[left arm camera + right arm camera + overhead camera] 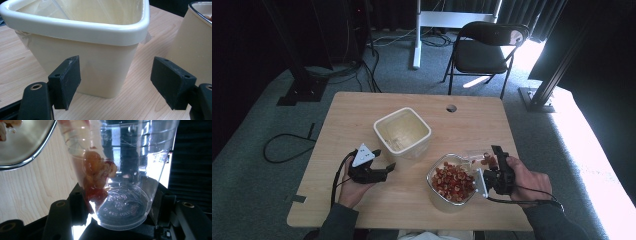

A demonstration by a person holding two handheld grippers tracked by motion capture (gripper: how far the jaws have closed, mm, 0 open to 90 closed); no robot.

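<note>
A cream square container (402,131) stands mid-table, lined with clear film. My left gripper (384,160) sits just to its left, open, with the container's wall (87,55) straight ahead of the jaws and nothing between them (116,77). A glass bowl (452,182) full of red fruit pieces stands at the front right. My right gripper (487,165) is shut on a clear plastic cup (477,157) that is tipped on its side over the bowl's rim. A few red and orange pieces (97,177) cling inside the cup (125,170), clamped in the right gripper (121,205).
The wooden table (362,110) has a cable hole (451,108) near its far edge. A black folding chair (484,50) stands beyond the table. The bowl's side (197,37) rises to the right of the cream container. Its rim (25,142) lies beside the cup.
</note>
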